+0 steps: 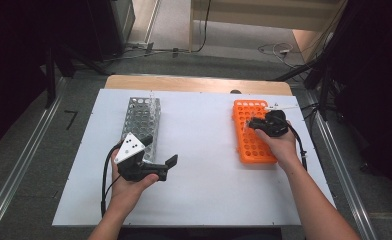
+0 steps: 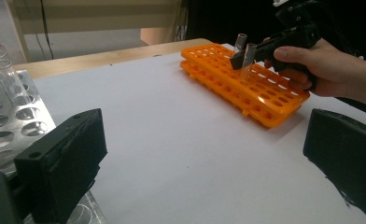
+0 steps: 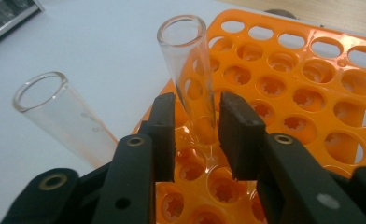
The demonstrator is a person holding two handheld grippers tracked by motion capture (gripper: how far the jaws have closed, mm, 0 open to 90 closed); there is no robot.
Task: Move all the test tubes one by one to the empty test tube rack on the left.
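At the right of the high view, the right gripper point(image 1: 254, 123) clasps a clear glass test tube point(image 3: 190, 70) standing in the orange plastic rack point(image 1: 254, 150). Lower left, the left gripper point(image 1: 166, 167) hangs released over the white tabletop point(image 1: 199, 150).

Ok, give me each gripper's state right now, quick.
Left gripper: open, nothing between its jaws.
Right gripper: jaws around a glass tube standing in the orange rack; firm contact cannot be told.
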